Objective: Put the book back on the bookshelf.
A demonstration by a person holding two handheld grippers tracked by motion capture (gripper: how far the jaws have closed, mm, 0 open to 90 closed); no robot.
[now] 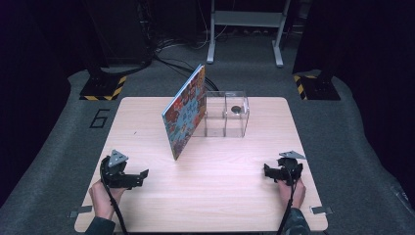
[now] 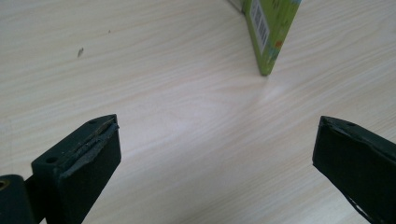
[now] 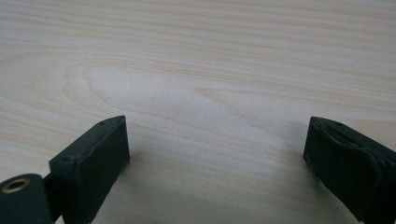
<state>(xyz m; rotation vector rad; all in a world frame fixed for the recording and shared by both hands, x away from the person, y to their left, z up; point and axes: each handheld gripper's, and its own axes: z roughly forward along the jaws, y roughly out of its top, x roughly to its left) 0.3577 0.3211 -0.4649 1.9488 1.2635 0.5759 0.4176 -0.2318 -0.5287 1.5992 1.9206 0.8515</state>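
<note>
Both grippers resting open, book leaning ahead

Left gripper (image 1: 142, 175) and right gripper (image 1: 266, 170) are sitting agape, empty, by the tabletop's (image 1: 220, 196) near corners; mid-table, the book (image 1: 185, 110) is propping against, seemingly touching, a clear box (image 1: 227, 114): a careless nudge could topple it.

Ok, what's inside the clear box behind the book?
The clear box holds one small dark round thing in its right half. The leaning book covers its left edge.

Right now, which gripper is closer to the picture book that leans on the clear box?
Left. The left gripper lies just in front of the picture book, slightly to its left. The right gripper rests far off toward the table's right edge. Both have open fingers.
</note>
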